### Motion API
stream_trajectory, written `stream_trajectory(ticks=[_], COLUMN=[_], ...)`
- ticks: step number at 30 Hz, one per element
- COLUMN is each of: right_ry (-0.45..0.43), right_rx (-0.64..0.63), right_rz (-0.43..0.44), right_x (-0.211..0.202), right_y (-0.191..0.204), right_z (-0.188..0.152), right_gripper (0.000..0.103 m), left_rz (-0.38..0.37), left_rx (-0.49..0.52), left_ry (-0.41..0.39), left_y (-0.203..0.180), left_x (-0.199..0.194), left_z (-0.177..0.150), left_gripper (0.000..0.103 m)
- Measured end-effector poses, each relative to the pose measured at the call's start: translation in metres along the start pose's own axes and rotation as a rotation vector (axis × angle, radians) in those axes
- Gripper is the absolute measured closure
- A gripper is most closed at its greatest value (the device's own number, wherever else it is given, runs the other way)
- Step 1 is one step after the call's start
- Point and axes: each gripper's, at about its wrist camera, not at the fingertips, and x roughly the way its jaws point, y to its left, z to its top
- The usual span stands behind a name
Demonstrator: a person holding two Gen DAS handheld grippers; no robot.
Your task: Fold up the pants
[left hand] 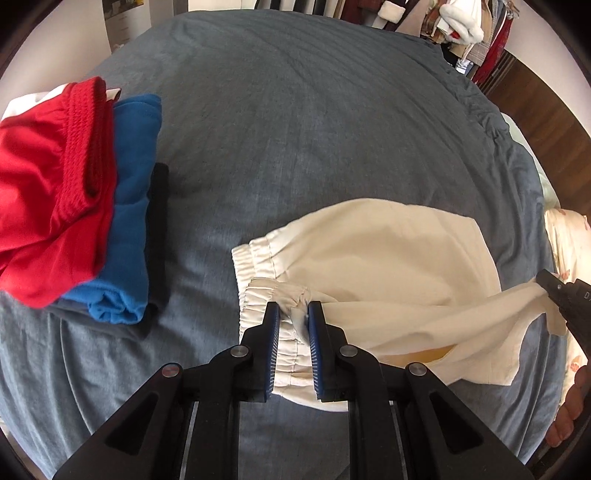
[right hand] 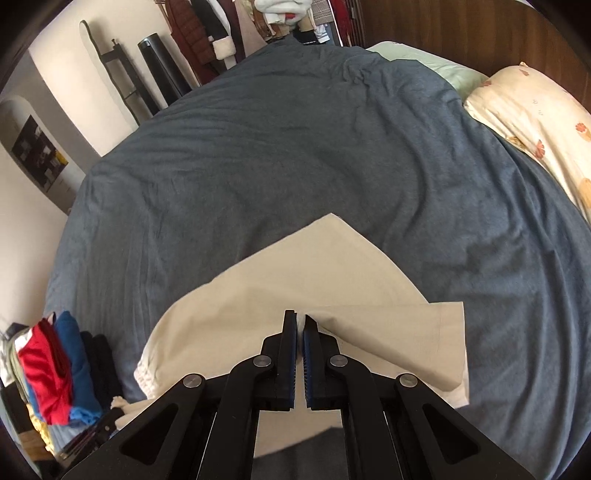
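Note:
Cream pants [left hand: 388, 251] with an elastic waistband lie partly folded on the grey-blue bedspread [left hand: 295, 129]. My left gripper [left hand: 294, 314] is shut on a bunched bit of the waistband. My right gripper [right hand: 300, 319] is shut on the leg hem end of the pants [right hand: 295, 273]; it also shows at the right edge of the left wrist view [left hand: 550, 291], pinching the cloth. The near layer is lifted slightly off the bed between the two grippers.
A stack of folded clothes, red [left hand: 48, 192] on blue [left hand: 129, 206] over dark items, sits on the bed at left; it also shows in the right wrist view [right hand: 55, 369]. A floral pillow [right hand: 535, 122] lies at right. Hanging clothes [right hand: 221, 33] stand beyond the bed.

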Motion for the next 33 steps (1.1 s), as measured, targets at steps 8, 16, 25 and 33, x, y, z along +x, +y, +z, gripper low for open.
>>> stream_trajectory(ticks=[8,16,25,33], right_ry=[-0.009,0.000,0.071,0.098], right_rx=[-0.024,-0.049,-0.090,-0.066], right_rz=[0.011,0.014,0.001,-0.004], right_x=[0.036,0.078,0.128,0.147], right_y=[0.012,0.031,0.044,0.044], right_z=[0.026,0.049,0.058,0.061], right_gripper=[0.099,0.099,0.099,0.078], left_rz=[0.005,0.020,0.052,0.107], left_rx=[-0.006,-0.027,-0.038,-0.019], left_ry=[-0.008,0.012,0.028,-0.010], left_y=[0.002,0.007,0.012,0.014], left_x=[0.019,0.042,0.067,0.073], left_z=[0.021,0.039,0.051,0.060], left_gripper=[0.087,0.087,0.084,0.075])
